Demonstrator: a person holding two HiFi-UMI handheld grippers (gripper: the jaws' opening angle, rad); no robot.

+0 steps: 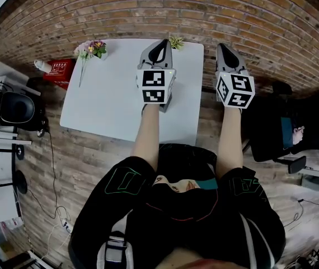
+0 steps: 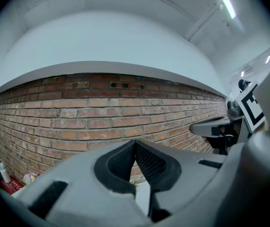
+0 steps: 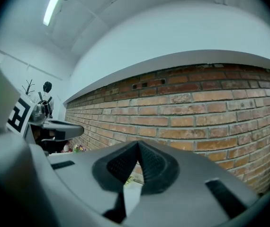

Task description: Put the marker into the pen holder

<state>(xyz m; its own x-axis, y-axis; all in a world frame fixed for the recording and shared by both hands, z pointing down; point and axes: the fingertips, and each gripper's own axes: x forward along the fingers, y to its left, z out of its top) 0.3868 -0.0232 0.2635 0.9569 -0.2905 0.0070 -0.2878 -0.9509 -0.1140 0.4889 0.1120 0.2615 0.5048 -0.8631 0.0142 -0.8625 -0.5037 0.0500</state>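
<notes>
No marker and no pen holder shows in any view. Over the white table (image 1: 109, 102) I hold both grippers up, pointing at the brick wall. My left gripper (image 1: 160, 49) hangs above the table's far right part, its fingertips touching and nothing between them; in its own view the jaws (image 2: 134, 144) meet at a point against the bricks. My right gripper (image 1: 225, 54) is just past the table's right edge, also shut and empty, and its own view shows the same closed tip (image 3: 138, 145).
A small bunch of flowers (image 1: 91, 48) stands at the table's far left corner and a little green plant (image 1: 176, 41) at the far edge. A red box (image 1: 62, 70) lies on the floor left; a black chair (image 1: 294, 125) stands right.
</notes>
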